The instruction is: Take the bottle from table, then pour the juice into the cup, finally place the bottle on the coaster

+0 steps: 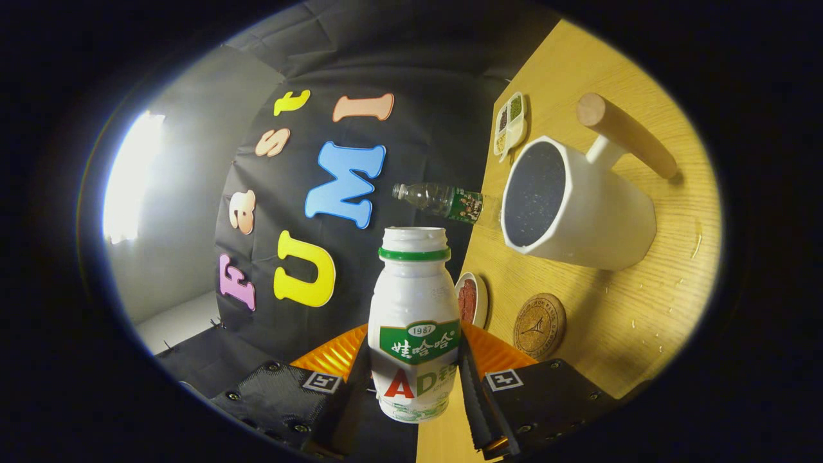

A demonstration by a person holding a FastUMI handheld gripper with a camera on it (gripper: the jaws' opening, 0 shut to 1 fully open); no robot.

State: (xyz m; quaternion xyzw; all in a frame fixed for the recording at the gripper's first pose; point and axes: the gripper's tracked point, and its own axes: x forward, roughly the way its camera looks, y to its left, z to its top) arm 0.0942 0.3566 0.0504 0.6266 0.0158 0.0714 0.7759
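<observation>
Fingers [415,386] clamp the white juice bottle [415,321] from both sides, holding it rolled well over with its open mouth level with the rim of the white cup [572,206] but short of it. Pickup looks done; pouring seems about to begin or just finished, and the round coaster [539,325] on the wooden surface [643,308] awaits the bottle.

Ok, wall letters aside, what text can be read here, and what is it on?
"1987": green band on the white drink bottle, which is clamped between the gripper's fingers.
"娃哈哈": same band, just below the number.
"AD": big letters lower on that bottle; the small print under them is too small to read.
Clear water bottle, green label: too small to read.
Round coaster, embossed rim lettering: too blurred to read.
</observation>
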